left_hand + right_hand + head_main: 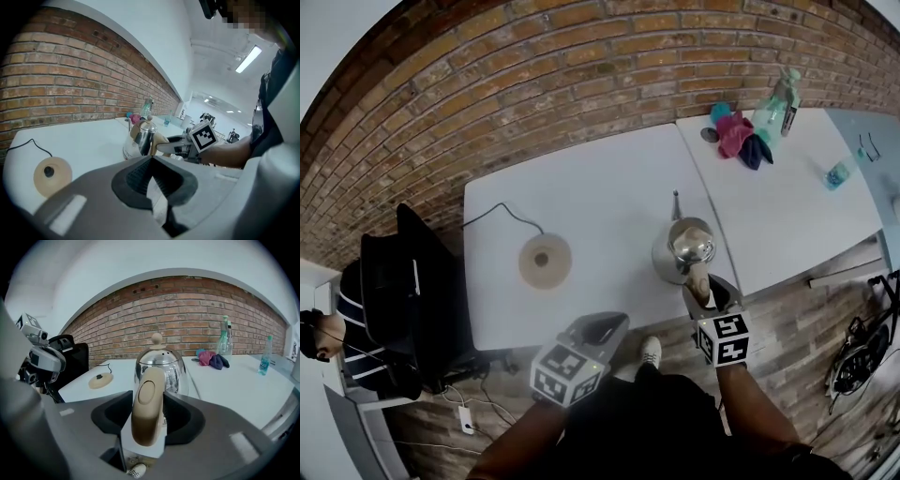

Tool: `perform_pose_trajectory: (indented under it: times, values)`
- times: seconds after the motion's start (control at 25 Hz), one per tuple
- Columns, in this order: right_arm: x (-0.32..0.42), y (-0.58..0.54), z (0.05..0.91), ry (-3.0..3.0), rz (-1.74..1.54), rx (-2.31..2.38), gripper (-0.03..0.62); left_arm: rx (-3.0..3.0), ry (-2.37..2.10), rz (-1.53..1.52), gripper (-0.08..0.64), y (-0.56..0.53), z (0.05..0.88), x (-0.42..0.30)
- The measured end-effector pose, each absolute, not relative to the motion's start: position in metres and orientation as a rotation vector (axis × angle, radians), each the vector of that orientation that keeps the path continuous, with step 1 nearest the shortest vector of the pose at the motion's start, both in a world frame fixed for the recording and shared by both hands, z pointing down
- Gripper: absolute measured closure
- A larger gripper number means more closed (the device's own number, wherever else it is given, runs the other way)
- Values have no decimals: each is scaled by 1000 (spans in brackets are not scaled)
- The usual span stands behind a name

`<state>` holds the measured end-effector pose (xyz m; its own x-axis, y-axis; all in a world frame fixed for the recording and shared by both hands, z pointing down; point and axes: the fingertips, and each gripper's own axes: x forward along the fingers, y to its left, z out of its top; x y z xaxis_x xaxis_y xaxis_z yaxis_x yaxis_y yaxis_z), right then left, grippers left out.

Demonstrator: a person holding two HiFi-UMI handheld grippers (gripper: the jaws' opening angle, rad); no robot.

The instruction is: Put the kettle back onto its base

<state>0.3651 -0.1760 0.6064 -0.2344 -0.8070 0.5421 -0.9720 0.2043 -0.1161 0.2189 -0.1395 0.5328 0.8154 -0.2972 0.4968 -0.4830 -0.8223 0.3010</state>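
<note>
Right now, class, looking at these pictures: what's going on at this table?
A person holds a hand-held gripper in each hand. The right hand-held gripper has its open jaws either side of the beige handle of the kettle. The kettle stands on the white table, apart from its round base, which lies further left. The left hand-held gripper hangs shut and empty near the table's front edge.

I see the polished steel kettle [684,246], beige-handled, standing upright on the white bench [600,178], right of centre. Its round beige base [545,261], with a black cord attached, lies flat, well apart, centre left.
</note>
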Motion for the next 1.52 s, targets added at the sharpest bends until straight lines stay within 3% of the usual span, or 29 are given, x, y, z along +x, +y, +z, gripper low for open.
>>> perform_pose_trajectory:
  times: [0.72,1.52]
  values:
    - [386,-187,595,-2114,590,1775,437,2544,-658,558,559,-142,528,186]
    - [310,-204,554,-2240,471,1718,448,2528,-748,532,559,-149,516,112]
